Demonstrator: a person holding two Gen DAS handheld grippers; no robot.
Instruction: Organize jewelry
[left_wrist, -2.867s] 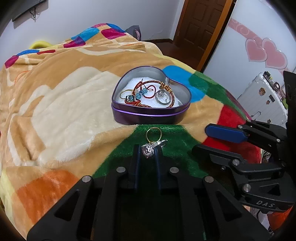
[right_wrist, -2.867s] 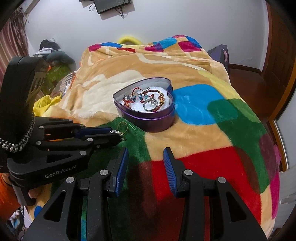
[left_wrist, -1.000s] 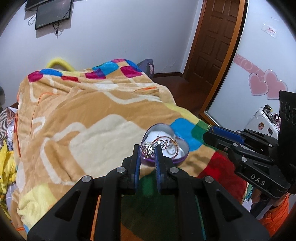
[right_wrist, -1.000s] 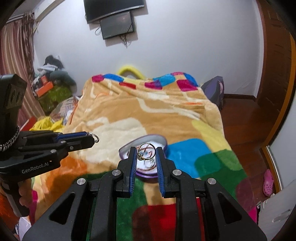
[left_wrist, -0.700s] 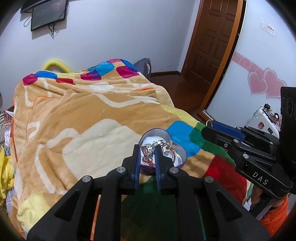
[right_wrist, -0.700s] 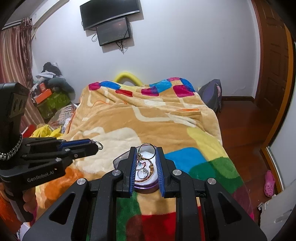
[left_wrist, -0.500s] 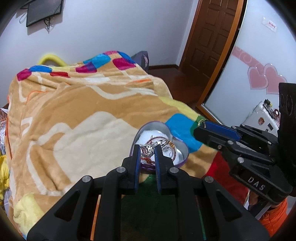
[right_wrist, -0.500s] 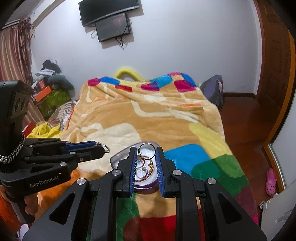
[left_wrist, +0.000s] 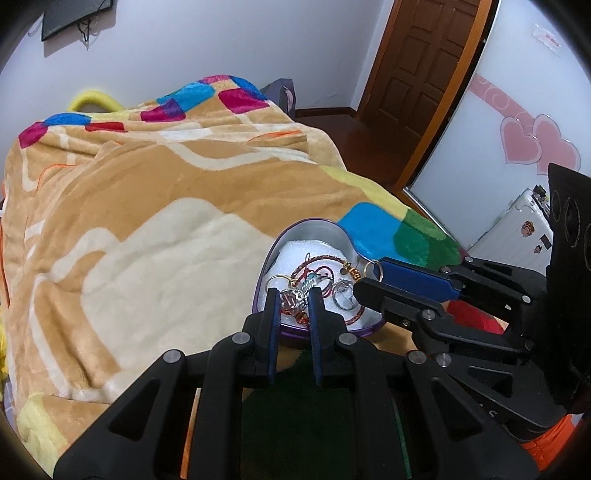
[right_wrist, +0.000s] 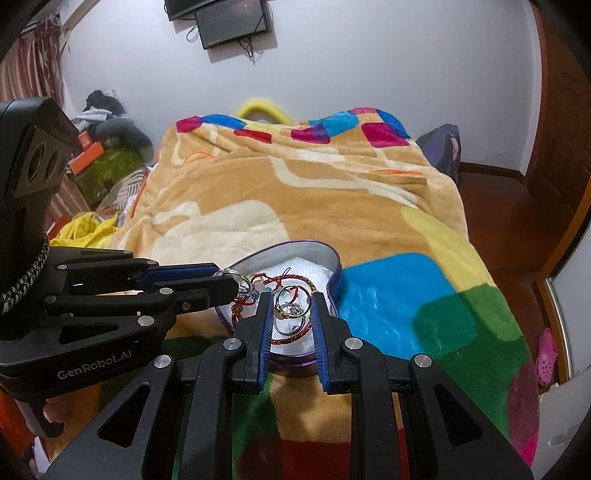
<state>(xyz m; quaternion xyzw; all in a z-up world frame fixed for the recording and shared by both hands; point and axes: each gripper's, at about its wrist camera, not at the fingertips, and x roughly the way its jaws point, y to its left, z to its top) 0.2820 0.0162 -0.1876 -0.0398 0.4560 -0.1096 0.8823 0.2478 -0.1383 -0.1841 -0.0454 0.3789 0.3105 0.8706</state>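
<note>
Held over the heart-shaped tin (left_wrist: 274, 248): left gripper (left_wrist: 294, 297) clenched on a silver charm (left_wrist: 295, 295), right gripper (right_wrist: 292, 309) on a gold ring (right_wrist: 291, 301); release presumably due next.

A home bedroom: ahead of the fingers spreads a bed under a plush patchwork blanket (right_wrist: 303, 206), with a wall-mounted screen (right_wrist: 231, 22) beyond it. Left of the fingers lies a clutter of clothes (right_wrist: 107, 110) (piled against the wall); to the right stands a panelled wooden door (left_wrist: 424, 59).
</note>
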